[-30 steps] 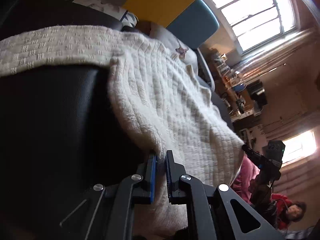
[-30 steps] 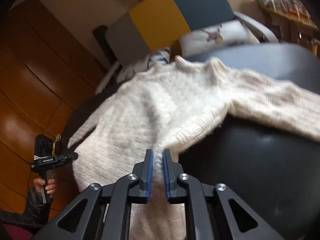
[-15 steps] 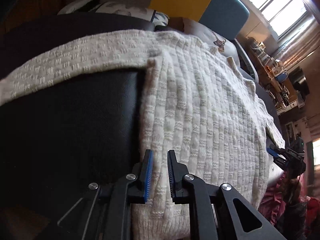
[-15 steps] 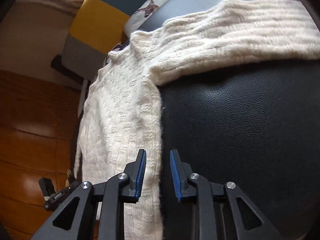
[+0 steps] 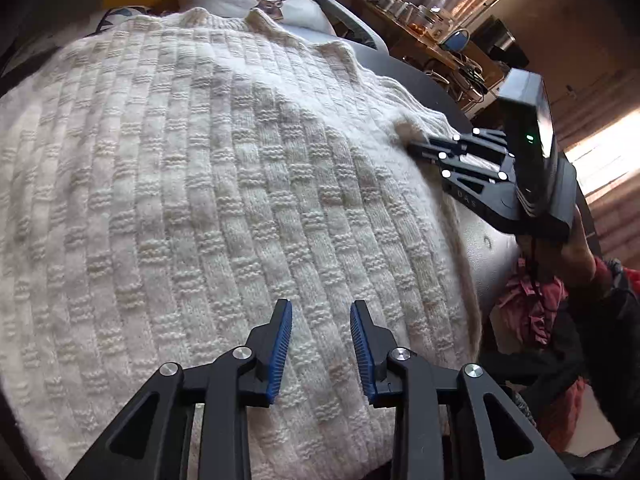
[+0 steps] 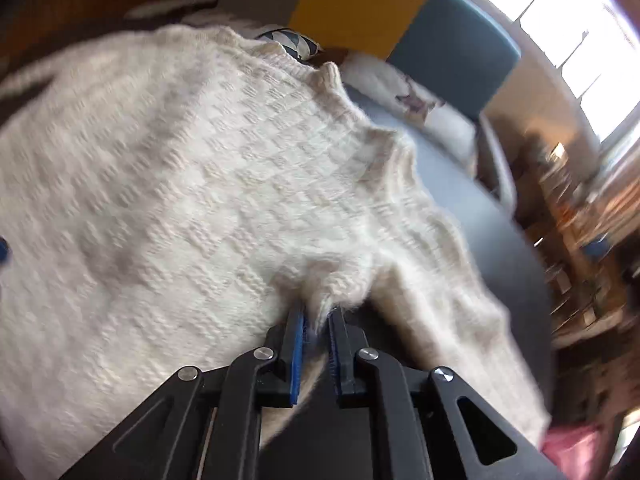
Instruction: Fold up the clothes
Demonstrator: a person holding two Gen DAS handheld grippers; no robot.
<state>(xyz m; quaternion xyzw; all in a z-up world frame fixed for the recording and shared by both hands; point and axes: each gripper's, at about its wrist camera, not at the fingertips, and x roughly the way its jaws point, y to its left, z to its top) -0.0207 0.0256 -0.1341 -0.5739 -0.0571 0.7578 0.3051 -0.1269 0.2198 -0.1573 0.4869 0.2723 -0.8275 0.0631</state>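
One cream sweater point(image 5: 224, 184) lies spread on a dark round table point(image 5: 404, 76). Its collar point(image 5: 224, 20) points away from the person, toward a chair point(image 6: 400, 12) with yellow and blue panels, and its hem is at the near edge, so the long axis of the body runs from near to far. In the left wrist view the knit covers almost the whole table top.

The left gripper point(image 5: 320, 340) hovers over the lower part of the sweater. Its jaws stand wide apart, and nothing is between the blue pads point(image 5: 280, 344).

To the right in that view, the right gripper point(image 5: 416, 148) meets the right side of the sweater, where the sleeve begins. In the right wrist view, which is blurred, the right gripper point(image 6: 318, 332) has its jaws narrow, with a fold of the knit pinched between them. From this place one sleeve point(image 6: 460, 292) goes to the right and hangs over the table edge.

No container can be seen. A white cushion point(image 6: 420, 108) lies on the chair beyond the collar, and some red cloth point(image 5: 532, 308) is low at the right, beside the table.
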